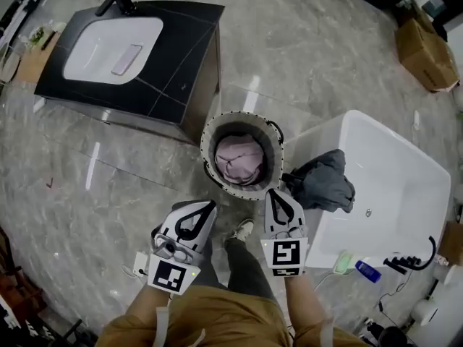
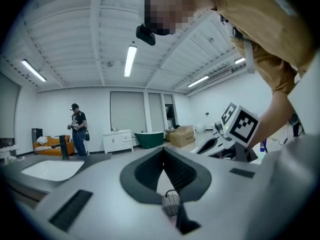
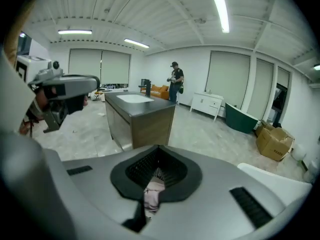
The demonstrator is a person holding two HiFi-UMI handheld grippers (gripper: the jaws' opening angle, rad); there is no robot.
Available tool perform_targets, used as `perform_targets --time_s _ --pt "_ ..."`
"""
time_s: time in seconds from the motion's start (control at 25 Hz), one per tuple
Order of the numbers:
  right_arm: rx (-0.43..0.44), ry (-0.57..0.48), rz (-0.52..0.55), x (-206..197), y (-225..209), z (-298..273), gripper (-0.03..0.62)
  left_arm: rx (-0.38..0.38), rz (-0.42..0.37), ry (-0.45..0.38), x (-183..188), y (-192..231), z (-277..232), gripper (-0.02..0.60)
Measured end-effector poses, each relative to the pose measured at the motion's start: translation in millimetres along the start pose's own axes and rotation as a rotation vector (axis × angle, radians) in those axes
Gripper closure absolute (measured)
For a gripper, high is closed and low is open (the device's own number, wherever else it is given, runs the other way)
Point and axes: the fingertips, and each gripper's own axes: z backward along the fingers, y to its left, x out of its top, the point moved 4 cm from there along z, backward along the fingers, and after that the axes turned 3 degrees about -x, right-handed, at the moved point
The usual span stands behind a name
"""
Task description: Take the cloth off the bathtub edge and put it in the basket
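A dark grey cloth (image 1: 324,181) lies draped over the near corner of the white bathtub (image 1: 405,172). Left of it stands a round basket (image 1: 210,132) with a pink cloth (image 1: 239,159) inside. My right gripper (image 1: 275,193) is shut and empty, its tips just below the basket rim and left of the grey cloth. My left gripper (image 1: 208,207) is also shut and empty, held lower left of the basket. In the right gripper view the jaws (image 3: 159,150) meet, and the pink cloth (image 3: 152,194) shows beneath them. In the left gripper view the basket (image 2: 171,204) shows below the closed jaws.
A black vanity (image 1: 181,63) with a white sink (image 1: 94,49) and a phone (image 1: 126,58) stands at upper left, close to the basket. A cardboard box (image 1: 425,53) sits far right. Bottles (image 1: 367,271) rest on the tub's near rim. A person (image 3: 175,81) stands far off.
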Motion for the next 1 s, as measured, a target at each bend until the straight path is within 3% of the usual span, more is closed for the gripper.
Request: perform_targets --time_s 0.24,0.52,0.72,1.0 --pt "-0.022 -0.133 -0.013 76.3 -3.4 74.3 0.588 0.035 -0.057 -0.065 70.5 10.0 25.6 0.577" --pt "-0.031 -0.255 -0.031 135.1 -7.7 125.5 0.588 0.051 -0.097 -0.115 114.4 10.8 46.1 0.577" --pt "-0.027 -0.306 -0.069 156.4 -9.6 150.5 0.588 0.059 -0.116 -0.113 130.8 15.7 65.7 0.577" --pt "-0.091 -0.343 -0.069 169.4 -28.9 174.4 0.588 0.087 -0.14 -0.143 148.3 24.8 82.8 0.577"
